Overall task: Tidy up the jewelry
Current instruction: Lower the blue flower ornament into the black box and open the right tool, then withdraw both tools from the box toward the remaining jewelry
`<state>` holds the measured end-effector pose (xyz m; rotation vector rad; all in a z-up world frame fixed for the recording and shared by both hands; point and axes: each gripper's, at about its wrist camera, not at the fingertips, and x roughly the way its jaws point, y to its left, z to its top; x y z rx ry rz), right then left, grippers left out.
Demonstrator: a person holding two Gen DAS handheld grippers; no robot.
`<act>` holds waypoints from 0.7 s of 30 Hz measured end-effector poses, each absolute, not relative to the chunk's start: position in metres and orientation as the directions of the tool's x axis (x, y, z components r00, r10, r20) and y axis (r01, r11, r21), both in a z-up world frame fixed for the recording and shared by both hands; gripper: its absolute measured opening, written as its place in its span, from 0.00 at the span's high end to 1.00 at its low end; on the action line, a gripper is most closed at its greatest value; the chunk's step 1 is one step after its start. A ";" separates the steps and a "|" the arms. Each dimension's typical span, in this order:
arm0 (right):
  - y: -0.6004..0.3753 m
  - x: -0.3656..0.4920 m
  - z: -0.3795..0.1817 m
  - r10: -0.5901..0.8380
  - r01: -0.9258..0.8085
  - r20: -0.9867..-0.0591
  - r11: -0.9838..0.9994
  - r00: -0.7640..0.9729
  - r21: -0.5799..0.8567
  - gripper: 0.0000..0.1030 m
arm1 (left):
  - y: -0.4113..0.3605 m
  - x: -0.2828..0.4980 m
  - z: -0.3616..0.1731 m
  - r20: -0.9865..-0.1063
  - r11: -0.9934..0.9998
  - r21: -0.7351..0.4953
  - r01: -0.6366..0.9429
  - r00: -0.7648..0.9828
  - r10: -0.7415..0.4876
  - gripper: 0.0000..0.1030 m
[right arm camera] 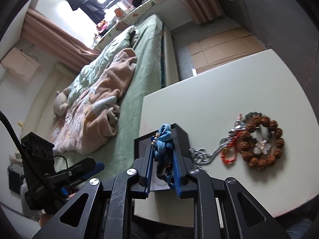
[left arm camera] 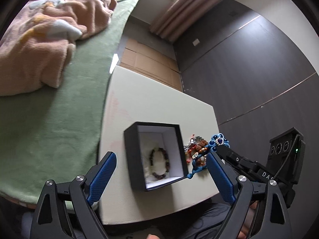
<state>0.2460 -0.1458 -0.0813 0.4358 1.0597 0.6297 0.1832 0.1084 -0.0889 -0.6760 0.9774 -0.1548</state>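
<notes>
- Right gripper (right arm camera: 163,155) – jaws pinched on the blue knotted bracelet (right arm camera: 163,139), held just over the black box (left arm camera: 139,155).
- Left gripper (left arm camera: 161,169) – jaws wide, empty.
- Box holds one dark beaded bracelet (left arm camera: 158,163).
- Beyond, the pile (right arm camera: 257,141) of chain and brown beads remains on the table (right arm camera: 229,91).

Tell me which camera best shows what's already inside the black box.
Left wrist view: it looks down into the open black box, showing a dark beaded bracelet on the white lining. In the right wrist view, the right claw and its blue knotted bracelet block the box interior.
</notes>
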 end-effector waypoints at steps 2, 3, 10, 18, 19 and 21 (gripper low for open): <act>-0.138 0.246 -0.081 0.673 -0.275 -0.662 0.739 0.330 0.614 0.80 | 0.113 0.178 -0.088 -0.709 0.784 -0.595 -0.176 0.575 -0.408 0.11; -0.133 0.247 -0.082 0.678 -0.279 -0.661 0.735 0.321 0.618 0.80 | 0.116 0.176 -0.087 -0.708 0.785 -0.593 -0.179 0.580 -0.403 0.11; -0.099 0.253 -0.096 0.725 -0.290 -0.649 0.688 0.232 0.665 0.66 | 0.131 0.161 -0.080 -0.702 0.790 -0.580 -0.201 0.616 -0.358 0.11; -0.119 0.255 -0.102 0.726 -0.242 -0.647 0.687 0.231 0.685 0.42 | 0.127 0.158 -0.073 -0.721 0.828 -0.511 -0.232 0.641 -0.265 0.11; -0.126 0.254 -0.099 0.719 -0.240 -0.649 0.695 0.249 0.678 0.40 | 0.125 0.158 -0.072 -0.718 0.830 -0.509 -0.228 0.645 -0.263 0.11; -0.141 0.251 -0.092 0.704 -0.237 -0.651 0.709 0.282 0.664 0.39 | 0.121 0.159 -0.072 -0.711 0.832 -0.511 -0.217 0.651 -0.267 0.11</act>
